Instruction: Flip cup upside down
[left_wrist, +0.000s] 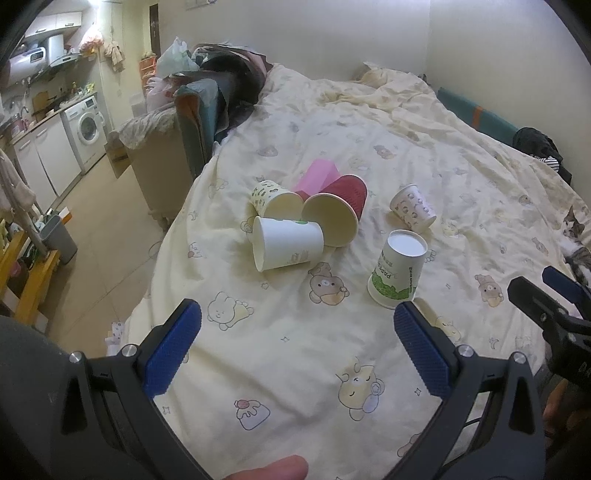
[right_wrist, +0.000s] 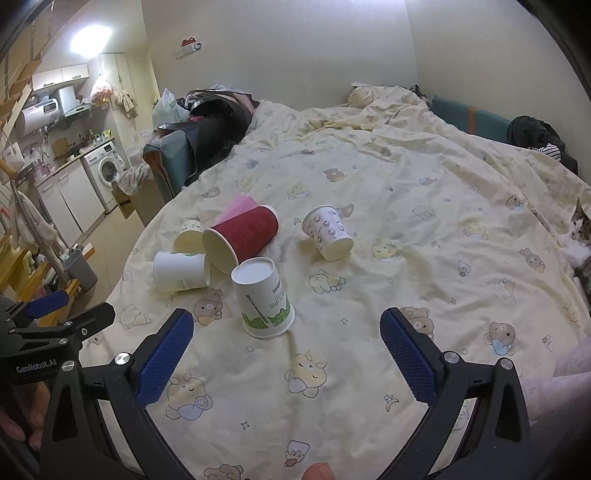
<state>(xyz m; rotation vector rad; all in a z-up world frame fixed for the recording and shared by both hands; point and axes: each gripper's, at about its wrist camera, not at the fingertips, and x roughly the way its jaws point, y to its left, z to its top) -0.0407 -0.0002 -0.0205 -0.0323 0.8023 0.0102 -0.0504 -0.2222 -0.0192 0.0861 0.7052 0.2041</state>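
Observation:
A white paper cup with green print (left_wrist: 397, 267) (right_wrist: 263, 298) stands upside down on the bedspread, base up. Behind it several cups lie on their sides: a white cup (left_wrist: 286, 243) (right_wrist: 181, 271), a red ribbed cup (left_wrist: 341, 208) (right_wrist: 240, 236), a spotted cream cup (left_wrist: 275, 197) (right_wrist: 189, 235), a pink cup (left_wrist: 318, 174) (right_wrist: 238, 206) and a bear-print cup (left_wrist: 413, 207) (right_wrist: 328, 232). My left gripper (left_wrist: 297, 347) is open and empty, short of the cups. My right gripper (right_wrist: 286, 349) is open and empty, just short of the upside-down cup.
The cream cartoon-print bedspread (left_wrist: 406, 155) (right_wrist: 424, 229) covers the bed. A cat (left_wrist: 574, 240) (right_wrist: 580, 236) lies at the right edge. A sofa piled with clothes (left_wrist: 207, 92) stands at the left. The floor, a grey bin (left_wrist: 59, 238) and a washing machine (left_wrist: 86, 131) are beyond the left edge.

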